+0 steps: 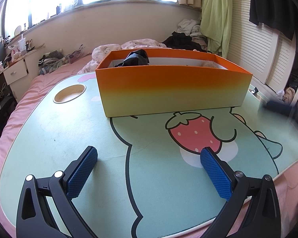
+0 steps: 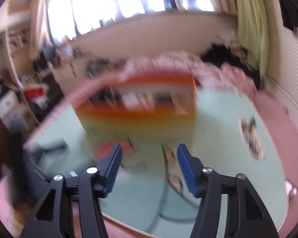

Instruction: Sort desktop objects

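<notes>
An orange-to-yellow box (image 1: 168, 87) stands on the back of a mint lap table (image 1: 69, 130) printed with a strawberry cartoon. A black crumpled item (image 1: 138, 58) pokes above the box's rim. My left gripper (image 1: 149, 158) is open and empty, low over the table's near half, well short of the box. In the blurred right wrist view my right gripper (image 2: 149, 154) is open and empty above the table, facing the box (image 2: 141, 115). A blurred dark shape (image 1: 286, 109) at the right edge of the left wrist view cannot be identified.
A round cup hole (image 1: 69, 94) is cut in the table's back left corner. The table rests on a pink bed (image 1: 29, 91) with clothes piled behind. A small dark patterned object (image 2: 251, 138) lies on the table's right side. A desk (image 1: 14, 69) stands left.
</notes>
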Available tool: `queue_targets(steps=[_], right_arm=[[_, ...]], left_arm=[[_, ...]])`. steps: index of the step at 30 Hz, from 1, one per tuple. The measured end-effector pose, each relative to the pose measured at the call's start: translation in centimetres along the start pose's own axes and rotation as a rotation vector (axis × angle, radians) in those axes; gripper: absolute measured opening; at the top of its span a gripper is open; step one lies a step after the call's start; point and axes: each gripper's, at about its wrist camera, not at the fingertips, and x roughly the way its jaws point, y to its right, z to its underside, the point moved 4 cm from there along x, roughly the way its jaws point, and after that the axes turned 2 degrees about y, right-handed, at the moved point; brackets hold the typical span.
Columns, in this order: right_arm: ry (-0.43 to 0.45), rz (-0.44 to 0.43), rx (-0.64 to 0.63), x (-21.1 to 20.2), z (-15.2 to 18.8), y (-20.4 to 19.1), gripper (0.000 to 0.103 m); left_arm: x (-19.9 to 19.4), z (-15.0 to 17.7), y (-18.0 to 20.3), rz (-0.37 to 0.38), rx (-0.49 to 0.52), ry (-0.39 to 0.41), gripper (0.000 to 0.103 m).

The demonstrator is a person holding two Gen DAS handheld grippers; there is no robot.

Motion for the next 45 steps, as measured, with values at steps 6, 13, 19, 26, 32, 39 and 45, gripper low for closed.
queue_targets(steps=[6,13,19,26,32,39,45], right_arm=[[-0.171,-0.205,0.006,6.4,-8.0,-5.6,0.052],[-0.454,-0.137,0.086,18.0,-7.4,-7.1,0.047],[-0.325,-0.247,0.164,13.8,-8.0,-4.5,0.026],[0.0,-0.125,-0.03,-1.9,-6.4,-2.2,0.029],[-0.145,-0.119,-0.005,0.9,2.2,-0.4,0.031],[0.066,0.027,0.006,-0.8,3.9,-0.2,0.098],[-0.015,0.137,-0.078,-0.1,7.1,0.7,0.103]], left_arm=[[0.0,0.3,-0.4,-0.002,0.0,0.005,0.103],[-0.3,0.7,-0.6,0.003,-0.003,0.008,0.103],[-0.4,0.7,-0.5,0.005,-0.002,0.008,0.103],[-0.3,0.7,-0.4,0.001,-0.003,0.006,0.103],[-0.2,0.7,-0.4,-0.002,-0.002,0.005,0.103],[-0.2,0.7,-0.3,-0.002,-0.002,0.006,0.103],[-0.2,0.6,-0.4,-0.002,-0.002,0.005,0.103]])
